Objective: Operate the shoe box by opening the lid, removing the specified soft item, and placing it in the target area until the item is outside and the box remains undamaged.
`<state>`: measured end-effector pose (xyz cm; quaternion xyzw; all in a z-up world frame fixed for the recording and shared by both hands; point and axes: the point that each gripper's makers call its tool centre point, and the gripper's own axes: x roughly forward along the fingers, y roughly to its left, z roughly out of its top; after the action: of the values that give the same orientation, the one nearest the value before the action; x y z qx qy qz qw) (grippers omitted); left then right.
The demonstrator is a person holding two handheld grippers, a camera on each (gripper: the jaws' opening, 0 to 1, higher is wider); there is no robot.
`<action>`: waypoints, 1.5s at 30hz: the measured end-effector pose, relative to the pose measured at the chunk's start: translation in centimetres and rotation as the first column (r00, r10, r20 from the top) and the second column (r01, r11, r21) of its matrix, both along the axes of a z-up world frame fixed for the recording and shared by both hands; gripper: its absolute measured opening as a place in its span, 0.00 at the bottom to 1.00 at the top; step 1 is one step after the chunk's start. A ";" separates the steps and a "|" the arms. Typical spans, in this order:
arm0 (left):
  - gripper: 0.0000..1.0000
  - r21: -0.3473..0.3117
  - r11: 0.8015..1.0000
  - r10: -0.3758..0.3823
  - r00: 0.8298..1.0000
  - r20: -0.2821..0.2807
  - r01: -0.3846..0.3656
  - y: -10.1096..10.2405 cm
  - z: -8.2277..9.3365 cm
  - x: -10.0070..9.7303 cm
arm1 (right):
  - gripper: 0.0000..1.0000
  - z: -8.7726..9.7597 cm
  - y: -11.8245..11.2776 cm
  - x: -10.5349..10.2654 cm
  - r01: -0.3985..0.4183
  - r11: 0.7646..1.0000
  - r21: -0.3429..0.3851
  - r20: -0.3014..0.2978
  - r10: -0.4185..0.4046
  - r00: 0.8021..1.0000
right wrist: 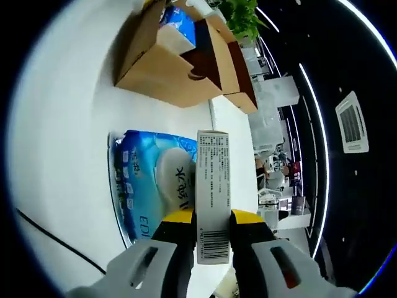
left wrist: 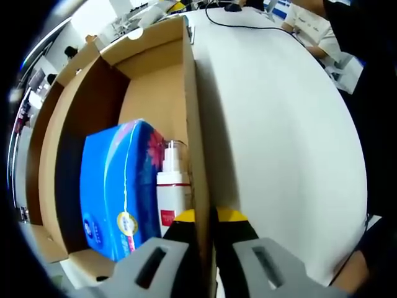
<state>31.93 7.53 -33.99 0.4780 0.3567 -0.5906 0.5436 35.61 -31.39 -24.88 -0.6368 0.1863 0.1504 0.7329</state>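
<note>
In the left gripper view the open cardboard shoe box (left wrist: 158, 81) holds a blue soft tissue pack (left wrist: 118, 192) and a white spray bottle (left wrist: 170, 192) leaning against its right wall. My left gripper (left wrist: 206, 222) is shut on the top edge of that wall, with one jaw inside the box and one outside. In the right gripper view my right gripper (right wrist: 208, 220) is shut on a narrow white carton (right wrist: 211, 180) with printed text and a barcode. Under it a blue soft pack (right wrist: 146, 180) lies flat on the white table (right wrist: 68, 143). The shoe box (right wrist: 167, 68) stands further off.
A black cable (left wrist: 248, 26) runs across the far table, and again near the right gripper as the cable (right wrist: 49, 239). Papers (left wrist: 316, 31) lie at the far right edge. A green plant (right wrist: 245, 18) stands behind the box. White tabletop (left wrist: 279, 136) stretches right of the box.
</note>
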 end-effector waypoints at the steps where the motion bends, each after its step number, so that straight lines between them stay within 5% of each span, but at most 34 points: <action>1: 0.03 -0.001 1.000 0.000 1.000 -0.001 0.000 0.0 0.0 0.0 | 0.20 0.0 0.0 0.0 -0.001 1.000 -0.005 0.002 0.001 1.000; 10: 0.03 -0.001 1.000 0.002 1.000 -0.001 -0.002 0.0 0.0 0.0 | 0.20 -1.1 0.2 -0.7 -0.038 0.997 -0.063 -0.044 0.035 0.998; 33: 0.03 0.004 1.000 -0.004 1.000 0.005 0.004 0.0 -0.1 -0.1 | 0.27 -2.0 0.3 -1.9 -0.030 0.999 -0.014 -0.198 0.027 0.980; 45: 0.03 0.005 1.000 0.000 1.000 0.006 -0.001 0.1 -0.1 -0.1 | 0.31 -1.8 0.8 -2.3 -0.011 1.000 0.000 -0.204 0.011 0.979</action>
<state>31.87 7.63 -34.09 0.4809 0.3566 -0.5882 0.5437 33.32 -30.61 -26.65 -0.6194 0.2568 0.2189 0.7088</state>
